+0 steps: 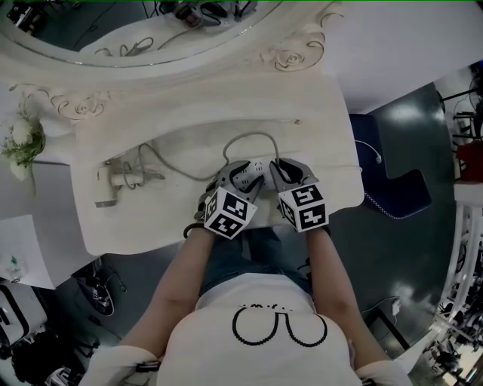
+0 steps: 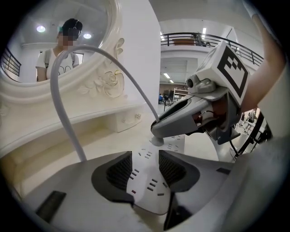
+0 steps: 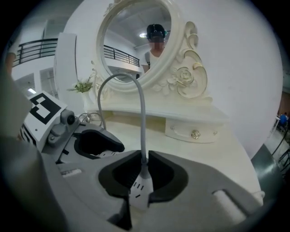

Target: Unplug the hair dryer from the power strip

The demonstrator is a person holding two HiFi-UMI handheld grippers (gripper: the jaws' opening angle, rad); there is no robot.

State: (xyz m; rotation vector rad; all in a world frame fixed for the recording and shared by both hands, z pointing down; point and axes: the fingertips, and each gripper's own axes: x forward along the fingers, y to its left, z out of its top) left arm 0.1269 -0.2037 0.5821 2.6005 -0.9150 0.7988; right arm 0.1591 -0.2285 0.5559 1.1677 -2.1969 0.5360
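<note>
Gripping the plug (image 3: 140,186), right claw (image 3: 143,171) sits beside left claw (image 2: 145,170) clamped on power strip (image 2: 152,195), cord (image 3: 142,118) arching ahead.

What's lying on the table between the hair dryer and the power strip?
Only a grey cord, trailing across otherwise bare tabletop, seen in the head view.

- Strip (image 2: 144,181) lies on the table (image 1: 317,105), near the front, between the left gripper's (image 1: 241,175) jaws.
- Plug (image 3: 139,188) sits just right, clamped in the right gripper (image 1: 287,172).
- Dryer (image 1: 113,181) lies well left.
- Mirror (image 1: 113,22) stands behind; plant (image 1: 23,139) far left.
</note>
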